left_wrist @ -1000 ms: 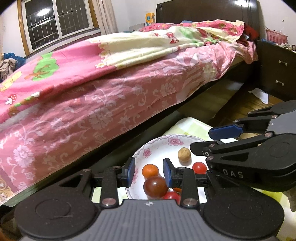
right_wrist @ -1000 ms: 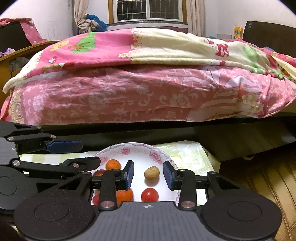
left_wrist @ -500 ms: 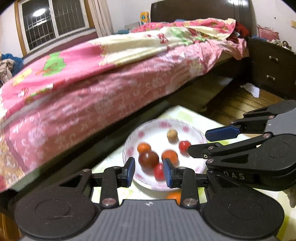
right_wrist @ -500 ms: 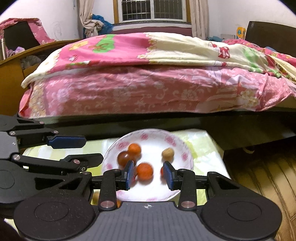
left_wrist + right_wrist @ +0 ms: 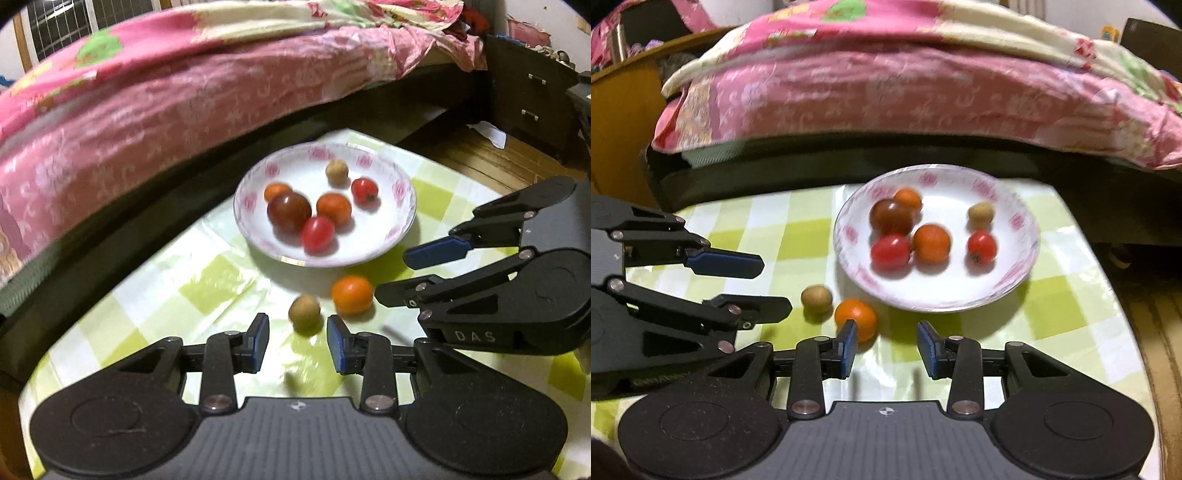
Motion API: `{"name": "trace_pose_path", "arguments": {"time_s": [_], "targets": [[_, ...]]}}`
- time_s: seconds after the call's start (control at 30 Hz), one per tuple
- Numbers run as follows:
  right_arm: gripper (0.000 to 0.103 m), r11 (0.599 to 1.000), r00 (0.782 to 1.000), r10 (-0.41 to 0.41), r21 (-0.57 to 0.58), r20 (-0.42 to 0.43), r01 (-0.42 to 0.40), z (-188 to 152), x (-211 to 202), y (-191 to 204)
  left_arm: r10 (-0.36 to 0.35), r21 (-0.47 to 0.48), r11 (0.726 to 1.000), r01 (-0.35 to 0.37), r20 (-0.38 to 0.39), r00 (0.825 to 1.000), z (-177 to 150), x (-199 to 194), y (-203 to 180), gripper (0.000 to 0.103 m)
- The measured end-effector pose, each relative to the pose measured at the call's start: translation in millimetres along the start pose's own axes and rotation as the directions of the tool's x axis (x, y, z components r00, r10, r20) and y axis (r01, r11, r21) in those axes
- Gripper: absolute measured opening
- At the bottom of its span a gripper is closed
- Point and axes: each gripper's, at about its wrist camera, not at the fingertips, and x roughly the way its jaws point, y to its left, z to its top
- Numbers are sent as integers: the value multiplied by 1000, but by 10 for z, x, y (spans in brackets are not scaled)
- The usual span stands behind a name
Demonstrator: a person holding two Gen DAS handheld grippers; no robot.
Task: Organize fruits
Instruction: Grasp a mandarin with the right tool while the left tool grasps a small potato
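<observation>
A white floral plate (image 5: 369,254) (image 5: 1015,284) holds several fruits: a dark tomato (image 5: 289,212), two red tomatoes, two oranges and a brown longan (image 5: 337,172). Loose on the checked cloth in front of it lie an orange (image 5: 351,294) (image 5: 856,319) and a second longan (image 5: 304,313) (image 5: 816,298). My left gripper (image 5: 297,338) (image 5: 772,286) is open and empty, with the loose longan just beyond its tips. My right gripper (image 5: 886,341) (image 5: 406,273) is open and empty too, and the loose orange sits by its left fingertip.
The small table has a green-and-white checked cloth (image 5: 207,284). A bed with a pink quilt (image 5: 166,92) runs close behind it. A dark drawer cabinet (image 5: 528,99) stands at the right over a wooden floor. The two grippers hang side by side, close together.
Both grippers have dropped and tipped downward. The plate now sits farther up in both views, and the checked cloth with the two loose fruits has come into sight.
</observation>
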Motion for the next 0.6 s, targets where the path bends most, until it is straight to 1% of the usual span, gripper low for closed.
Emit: {"name": "trace_pose_path", "arguments": {"time_s": [0.1,0.3,0.37,0.43,0.5,0.6], "targets": [[34,999,1000,28,-18,-11,-28,6,102,48,-12,-2,1000,11,-17,1000,-58,51,52,42],[33,998,998,58,-32,-21,-59,23,313,94,-33,-14,999,32,-30,999,-97,147,97,42],[33,998,998,52,-42,-26,-53,27,371,104,-38,-16,999,37,-30,999,-71,180,96,42],[27,998,999,44,-46,-22,-45,27,378,96,-35,-8,999,35,-24,999,-42,219,86,42],[27,998,998,49,-33,-29,-50,39,362,48,-48,-19,999,47,-22,999,-6,261,88,42],[27,1000,999,28,-13,-37,-29,41,329,-48,-50,-6,999,50,-17,999,39,327,40,42]]}}
